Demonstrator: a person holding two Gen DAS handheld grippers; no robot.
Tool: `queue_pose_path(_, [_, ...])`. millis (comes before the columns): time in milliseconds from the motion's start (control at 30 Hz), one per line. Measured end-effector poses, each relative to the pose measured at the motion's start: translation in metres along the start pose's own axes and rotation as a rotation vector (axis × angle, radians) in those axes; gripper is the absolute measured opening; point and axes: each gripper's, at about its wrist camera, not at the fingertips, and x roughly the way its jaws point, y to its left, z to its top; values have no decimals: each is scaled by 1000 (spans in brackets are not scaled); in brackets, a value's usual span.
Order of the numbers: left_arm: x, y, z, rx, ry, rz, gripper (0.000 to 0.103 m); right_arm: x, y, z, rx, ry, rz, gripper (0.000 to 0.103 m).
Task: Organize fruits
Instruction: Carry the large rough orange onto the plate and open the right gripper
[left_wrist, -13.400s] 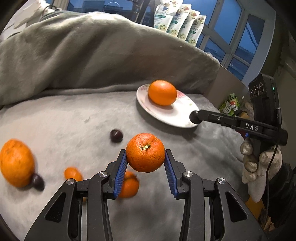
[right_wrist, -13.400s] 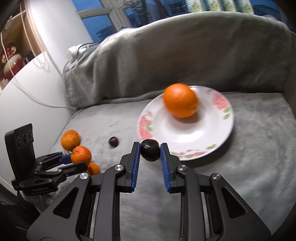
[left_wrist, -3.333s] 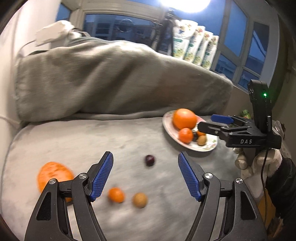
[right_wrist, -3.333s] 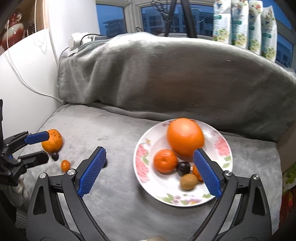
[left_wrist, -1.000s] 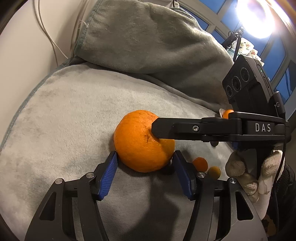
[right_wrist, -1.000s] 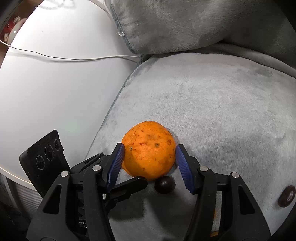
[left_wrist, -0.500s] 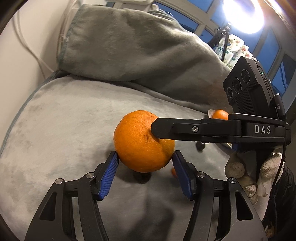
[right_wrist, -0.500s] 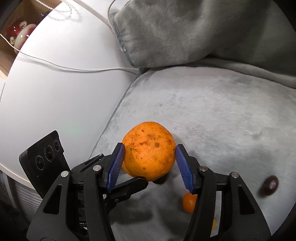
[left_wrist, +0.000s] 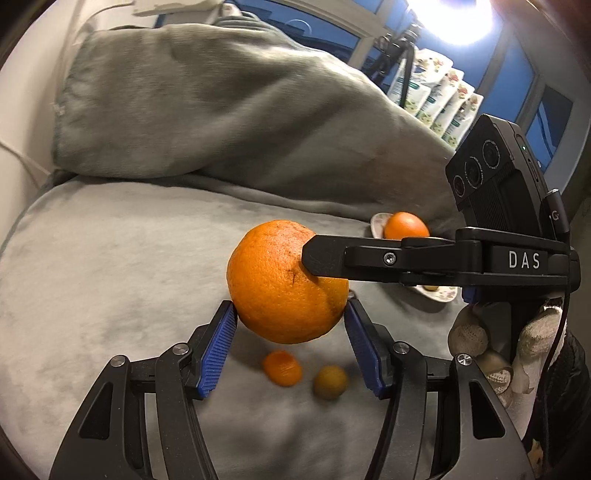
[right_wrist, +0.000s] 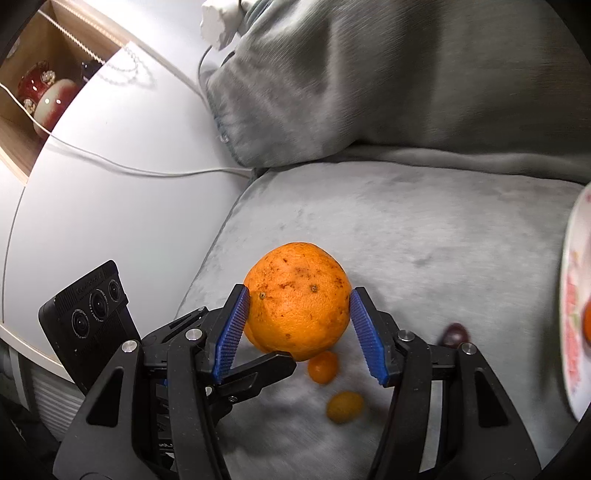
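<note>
Orange, large, round and rough-skinned fruit (left_wrist: 284, 284) is held clear above the grey plush cushion (left_wrist: 110, 266), clamped by both grippers at once. Left gripper (left_wrist: 290, 345): blue ribbed pads (left_wrist: 218, 350) press the fruit's lower flanks, jaws about half spread. Right gripper (right_wrist: 297, 334): its blue pads (right_wrist: 364, 338) bear on the fruit's two sides, jaws likewise part-way apart; in the left wrist view its black finger crosses the fruit's upper right face. A gloved hand (left_wrist: 491, 354) carries the right gripper.

On the cushion beneath the fruit lie a small orange mandarin (right_wrist: 323, 366) and, just beside it, a small yellowish-brown round fruit (right_wrist: 344, 406). A dark plum-coloured fruit (right_wrist: 455, 334) sits near the right finger. White floral plate (right_wrist: 574, 332) stands well apart at the right edge, with another orange (left_wrist: 405, 226) on it.
</note>
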Motion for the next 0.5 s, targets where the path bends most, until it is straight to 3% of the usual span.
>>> queue_pose_path(500, [40, -67, 24, 88, 18, -82, 60, -70, -45, 1, 64, -104, -67, 59])
